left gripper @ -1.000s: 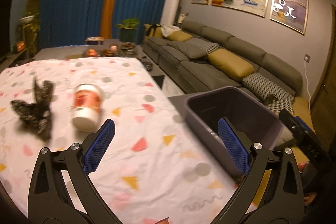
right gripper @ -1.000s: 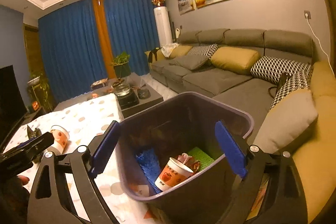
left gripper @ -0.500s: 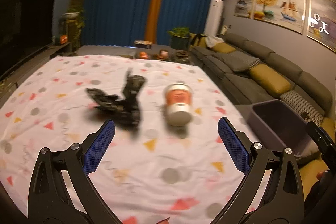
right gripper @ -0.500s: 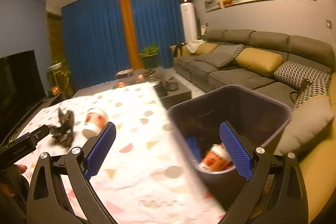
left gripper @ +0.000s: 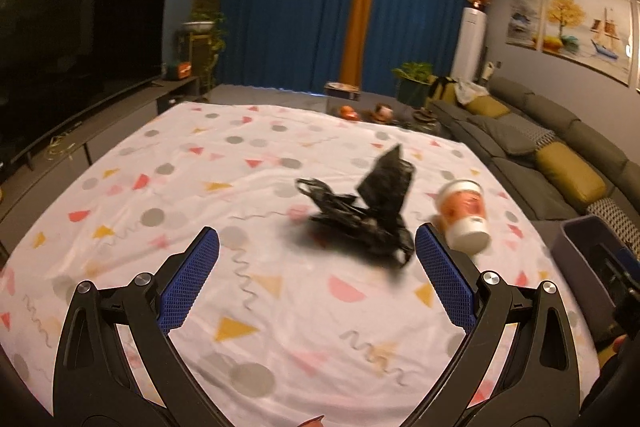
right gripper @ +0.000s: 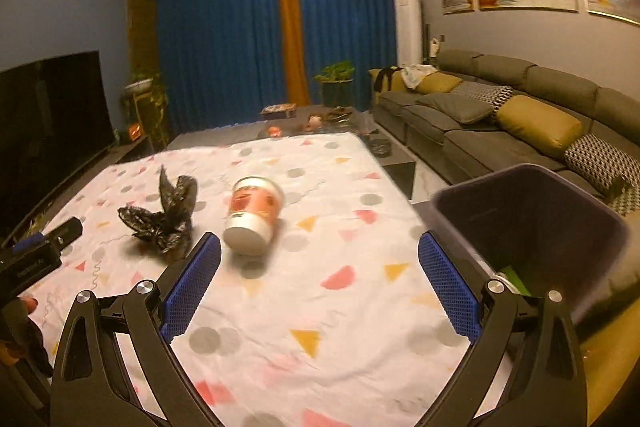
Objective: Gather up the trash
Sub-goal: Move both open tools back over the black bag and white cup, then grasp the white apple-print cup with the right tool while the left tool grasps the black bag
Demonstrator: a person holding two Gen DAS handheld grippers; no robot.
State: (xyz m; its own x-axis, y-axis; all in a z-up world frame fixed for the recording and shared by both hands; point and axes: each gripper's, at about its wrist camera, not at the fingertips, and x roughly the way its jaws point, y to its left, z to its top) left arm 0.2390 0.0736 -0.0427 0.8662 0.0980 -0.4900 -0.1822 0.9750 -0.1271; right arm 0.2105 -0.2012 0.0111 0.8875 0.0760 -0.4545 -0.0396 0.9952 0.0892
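Note:
A crumpled black plastic bag (left gripper: 368, 219) lies on the patterned white tablecloth (left gripper: 200, 187), just ahead of my open left gripper (left gripper: 318, 267) and toward its right finger. An orange-and-white paper cup (left gripper: 466, 217) lies on its side to the right of the bag. The right wrist view shows the same cup (right gripper: 254, 213) and bag (right gripper: 166, 215) ahead and left of my open right gripper (right gripper: 320, 273). A dark purple bin (right gripper: 532, 227) stands off the table's right edge, with green trash visible inside. Both grippers hold nothing.
A grey sofa (right gripper: 500, 119) with yellow cushions runs along the right wall. A large dark TV (left gripper: 76, 43) stands at the left. A low coffee table (right gripper: 320, 119) with small items sits beyond the table's far edge. The other gripper's body (right gripper: 36, 251) shows at the left.
Both grippers have swung left, away from the bin and over the table. The bag now sits in front of the left gripper, and the cup has come nearer the right one.

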